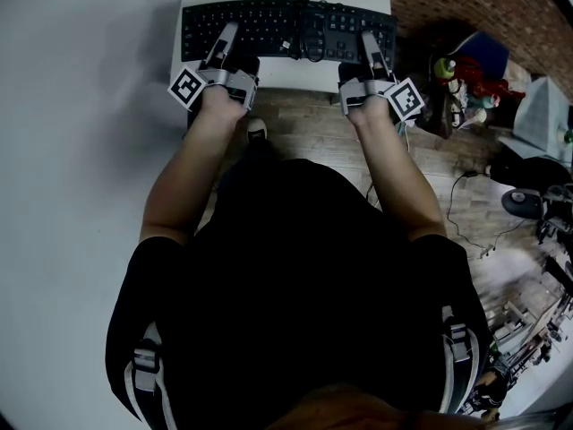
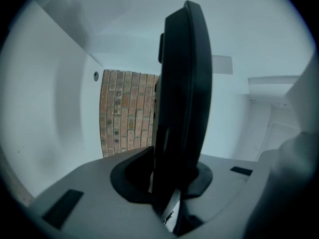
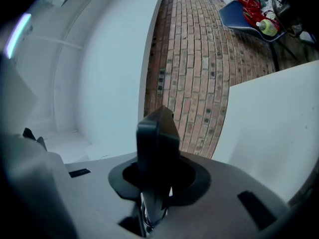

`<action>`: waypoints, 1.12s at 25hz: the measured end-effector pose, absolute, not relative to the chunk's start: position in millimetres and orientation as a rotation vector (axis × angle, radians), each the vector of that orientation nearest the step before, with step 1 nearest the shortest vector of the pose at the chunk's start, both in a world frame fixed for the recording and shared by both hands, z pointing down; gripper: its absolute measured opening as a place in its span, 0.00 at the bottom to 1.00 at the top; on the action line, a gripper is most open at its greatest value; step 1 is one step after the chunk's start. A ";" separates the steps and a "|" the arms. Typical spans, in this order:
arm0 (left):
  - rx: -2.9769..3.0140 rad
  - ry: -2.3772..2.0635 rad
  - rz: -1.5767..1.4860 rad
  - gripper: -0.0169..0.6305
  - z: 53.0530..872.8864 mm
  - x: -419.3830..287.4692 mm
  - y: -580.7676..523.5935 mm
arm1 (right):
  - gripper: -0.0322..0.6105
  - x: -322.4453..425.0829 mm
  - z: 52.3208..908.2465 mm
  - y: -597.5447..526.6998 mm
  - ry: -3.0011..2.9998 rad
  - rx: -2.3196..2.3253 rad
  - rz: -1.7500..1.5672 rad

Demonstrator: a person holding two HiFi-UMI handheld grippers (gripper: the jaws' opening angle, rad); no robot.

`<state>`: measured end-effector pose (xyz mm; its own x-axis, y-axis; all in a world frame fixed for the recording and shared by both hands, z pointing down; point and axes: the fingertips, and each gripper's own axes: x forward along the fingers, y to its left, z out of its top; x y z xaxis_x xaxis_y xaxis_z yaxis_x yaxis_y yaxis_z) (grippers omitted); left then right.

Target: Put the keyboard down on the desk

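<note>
White desk (image 1: 286, 81) at the top of head view, with a bare strip along its front edge. Keyboard (image 1: 286, 27) spans most of its width, parallel to that edge; can't tell if it's touching the top. Below is a wood-plank floor (image 1: 304, 137): shoe (image 1: 256, 131) near the desk, black cable (image 1: 461, 227) lying at right.

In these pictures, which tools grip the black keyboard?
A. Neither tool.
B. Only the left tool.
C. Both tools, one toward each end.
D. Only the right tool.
C: the head view shows the left tool and the right tool each on the near edge of the black keyboard, and each gripper view shows its jaws closed on that edge.
</note>
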<state>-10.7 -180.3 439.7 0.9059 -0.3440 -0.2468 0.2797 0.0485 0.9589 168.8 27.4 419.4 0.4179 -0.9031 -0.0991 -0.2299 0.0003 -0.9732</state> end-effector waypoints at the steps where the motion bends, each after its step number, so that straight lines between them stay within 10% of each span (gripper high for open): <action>1: 1.447 -0.057 -0.473 0.15 439.5 -10.7 -180.2 | 0.21 169.2 419.3 27.7 1.048 -1.509 -0.723; 28: 1.464 -0.020 -0.478 0.15 433.2 -11.8 -177.8 | 0.21 166.1 413.5 30.7 1.049 -1.496 -0.671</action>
<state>-11.8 -177.8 433.2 0.9064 -0.3225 -0.2729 0.2982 0.0310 0.9540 166.1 30.7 413.5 0.4406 -0.8869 -0.1389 -0.2456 0.0298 -0.9689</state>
